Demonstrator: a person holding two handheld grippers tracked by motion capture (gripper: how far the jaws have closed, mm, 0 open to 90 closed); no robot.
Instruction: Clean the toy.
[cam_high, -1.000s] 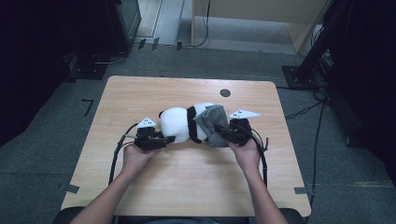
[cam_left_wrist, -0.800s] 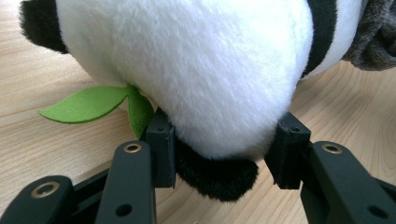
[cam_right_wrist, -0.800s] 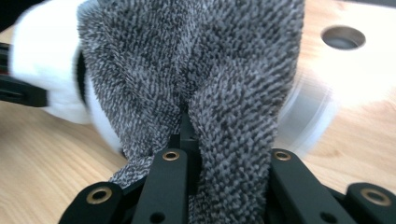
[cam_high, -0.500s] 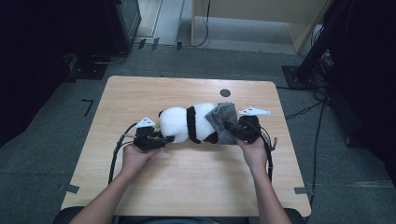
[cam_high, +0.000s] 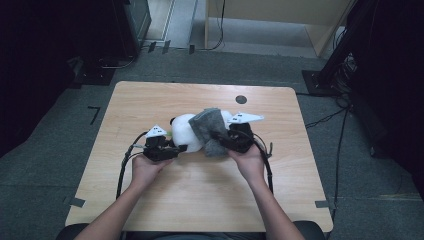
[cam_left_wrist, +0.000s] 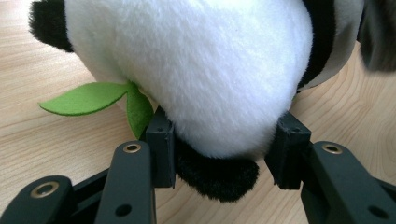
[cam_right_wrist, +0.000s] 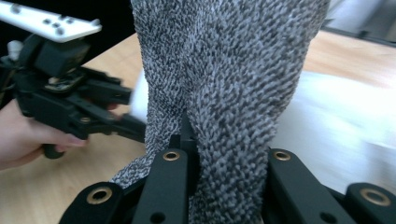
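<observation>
The left gripper (cam_high: 167, 148) has its fingers (cam_left_wrist: 161, 140) clamped on the toy panda's (cam_high: 186, 131) white end, low on the table (cam_high: 150, 100). The right gripper (cam_high: 222, 139) pinches the grey cloth (cam_high: 207, 127) tight between its fingers (cam_right_wrist: 184, 158), draping it over the panda's middle.

One plush panda (cam_high: 185, 131), one grey cloth (cam_high: 207, 126), two claws, one table (cam_high: 200, 190).

A light wooden worktop (cam_high: 200, 190) with rounded corners stands on grey carpeted floor (cam_high: 60, 150). A black-and-white plush panda (cam_high: 186, 132) lies near its middle, with green felt leaves (cam_left_wrist: 93, 98) flat on the wood. A small dark round mark (cam_high: 241, 99) sits near the far edge.
</observation>
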